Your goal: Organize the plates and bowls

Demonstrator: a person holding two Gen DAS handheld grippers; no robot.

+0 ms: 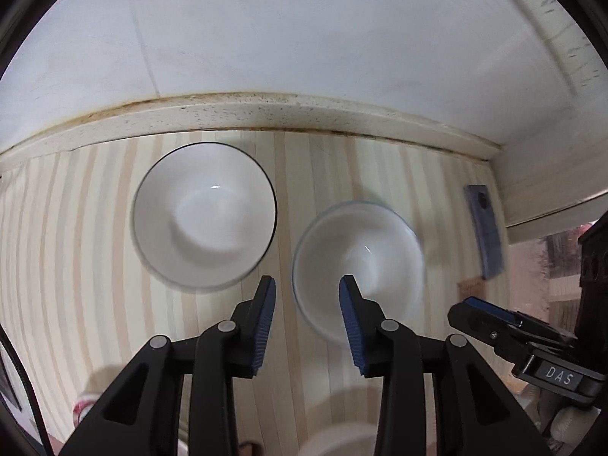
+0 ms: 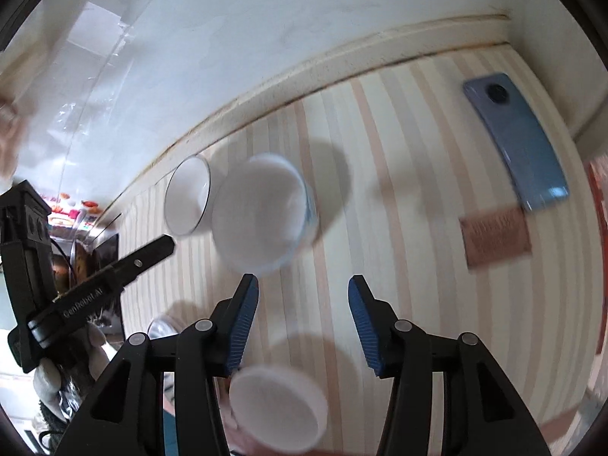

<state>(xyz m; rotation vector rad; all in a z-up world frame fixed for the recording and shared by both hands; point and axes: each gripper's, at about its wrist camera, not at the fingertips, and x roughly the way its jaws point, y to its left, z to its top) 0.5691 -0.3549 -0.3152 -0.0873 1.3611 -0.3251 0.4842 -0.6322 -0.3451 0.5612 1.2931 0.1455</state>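
Only the left wrist view looks straight down into both bowls; only the right wrist view shows the white dish (image 2: 279,406) lying close under the right gripper (image 2: 303,321), below and between its fingers, and it also shows the brown card (image 2: 496,235) sharply, just below the phone (image 2: 516,140).

Seen from the left gripper (image 1: 307,321), the dark-rimmed bowl (image 1: 205,214) sits ahead and to the left of its fingers, and the blue-rimmed bowl (image 1: 359,269) sits ahead and slightly right, its near rim passing behind the right finger. The two bowls stand side by side on the striped table (image 1: 57,247), close but apart (motion blur softens both rims). The phone lies farther right, near the wall's ledge (image 1: 266,114).

From the right gripper, the blue-rimmed bowl is ahead and a little left, with the dark-rimmed bowl behind it, further left.

The left gripper's jaws stand slightly parted with nothing between them. The right gripper's jaws stand wider apart, also empty, and no pad touches a bowl. Each gripper appears at the edge of the other's view.
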